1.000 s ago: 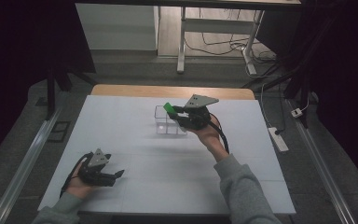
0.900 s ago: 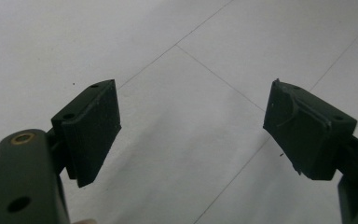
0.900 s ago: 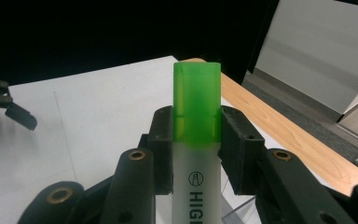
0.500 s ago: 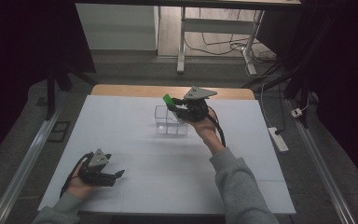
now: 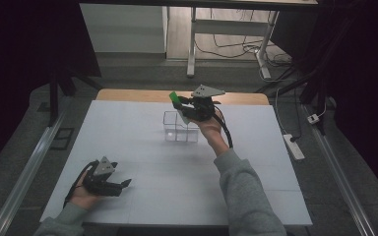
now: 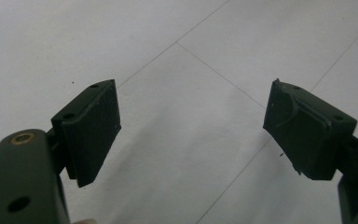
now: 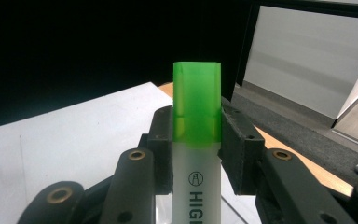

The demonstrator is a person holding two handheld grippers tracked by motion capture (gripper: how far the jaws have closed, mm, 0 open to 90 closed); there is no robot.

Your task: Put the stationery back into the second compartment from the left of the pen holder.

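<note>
While the left gripper [image 5: 120,184] rests low on the near left part of the white desk [image 5: 142,147] with its fingers [image 6: 93,128] spread wide and nothing between them, the right gripper [image 5: 181,104] is held up over the far middle of the desk, above a clear box [image 5: 179,127]. Its fingers [image 7: 240,151] are closed on a highlighter [image 7: 196,140], gripping it just below the green cap, which points away past the fingertips; the whitish barrel carries black letters that run out of the right gripper view. In the high view the green cap sticks out to the left of the right gripper, above the box's far left corner. The box stands well apart from the left gripper.
</note>
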